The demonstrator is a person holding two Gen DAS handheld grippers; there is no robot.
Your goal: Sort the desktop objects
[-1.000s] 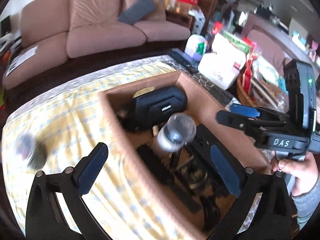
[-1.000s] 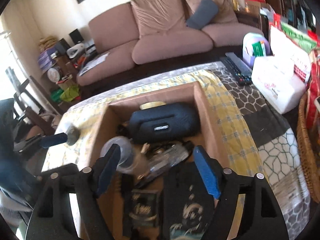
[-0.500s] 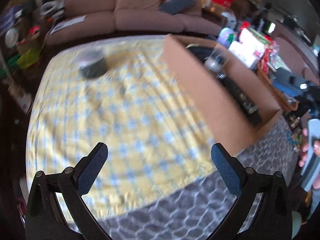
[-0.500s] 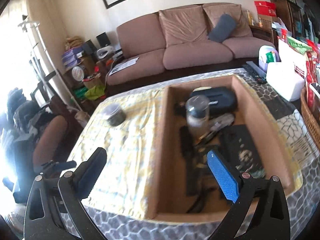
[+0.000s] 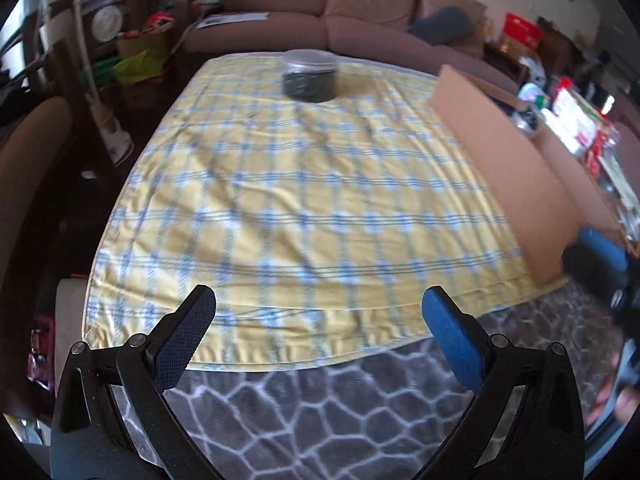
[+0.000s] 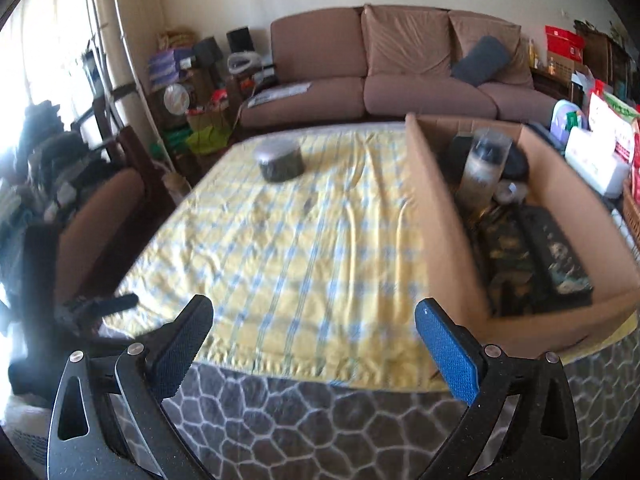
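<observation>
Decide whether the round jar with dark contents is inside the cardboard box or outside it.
Outside. The round jar stands alone on the yellow checked cloth, well apart from the cardboard box, which holds other items.

Jar [image 5: 309,77]: motion-blurred at 12 o'clock; contents unreadable.
Cardboard box [image 6: 444,216]: 3 o'clock; cut by right edge, contents smeared.
Hand [image 5: 612,394]: 4 o'clock; only blurred fingers show.

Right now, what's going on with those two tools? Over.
Left tool open, empty. Right tool open, empty, jaws just widened. Round jar alone on yellow cloth; cardboard box beside it, full. Nothing in the way.
</observation>
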